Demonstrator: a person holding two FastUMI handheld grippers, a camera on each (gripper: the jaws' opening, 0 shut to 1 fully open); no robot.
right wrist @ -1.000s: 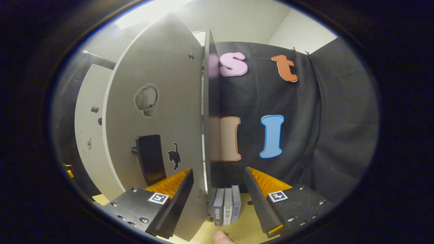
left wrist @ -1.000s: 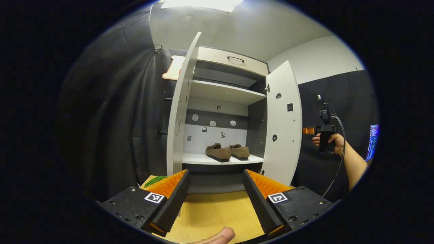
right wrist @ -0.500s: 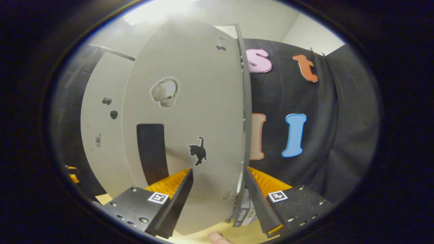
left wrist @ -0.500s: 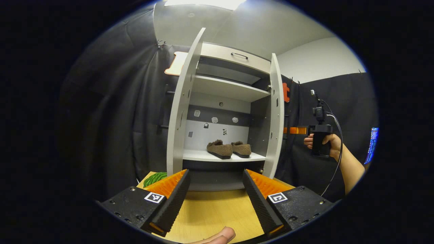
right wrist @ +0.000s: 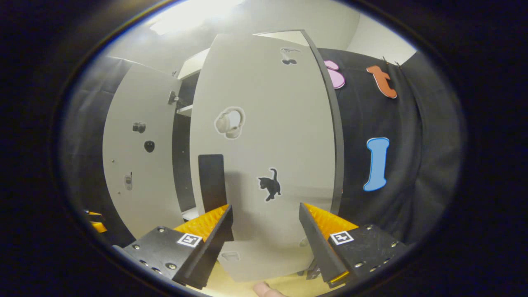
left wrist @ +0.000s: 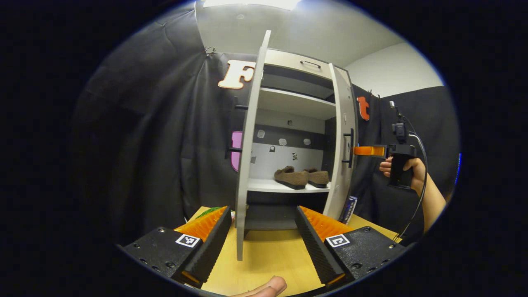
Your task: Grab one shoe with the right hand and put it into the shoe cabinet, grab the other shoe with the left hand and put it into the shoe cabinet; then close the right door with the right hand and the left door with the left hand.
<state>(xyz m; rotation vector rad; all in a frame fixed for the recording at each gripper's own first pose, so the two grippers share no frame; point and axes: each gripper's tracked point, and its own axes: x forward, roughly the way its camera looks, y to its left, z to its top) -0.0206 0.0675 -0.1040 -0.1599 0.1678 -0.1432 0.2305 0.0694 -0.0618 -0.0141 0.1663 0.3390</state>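
Tool fingers stand spread on both sides, nothing between them. The left tool (left wrist: 262, 243) hangs low over the table (left wrist: 268, 255), facing the shoe cabinet (left wrist: 295, 136). Its left door (left wrist: 247, 156) stands edge-on toward the camera, swung wide. The right door (left wrist: 341, 140) is partly swung in, leaving a gap through which the lower shelf (left wrist: 284, 186) shows. Both brown shoes (left wrist: 301, 176) sit side by side on that shelf, clear of its front edge. In the left gripper view the right tool (left wrist: 367, 151) reaches the right door's outer face near its dark handle (left wrist: 350, 147); contact cannot be told. In the right gripper view the right tool (right wrist: 266, 243) faces that door (right wrist: 264, 156) closely, beside stickers of headphones (right wrist: 229, 123) and a cat (right wrist: 269, 184). No writing is legible.
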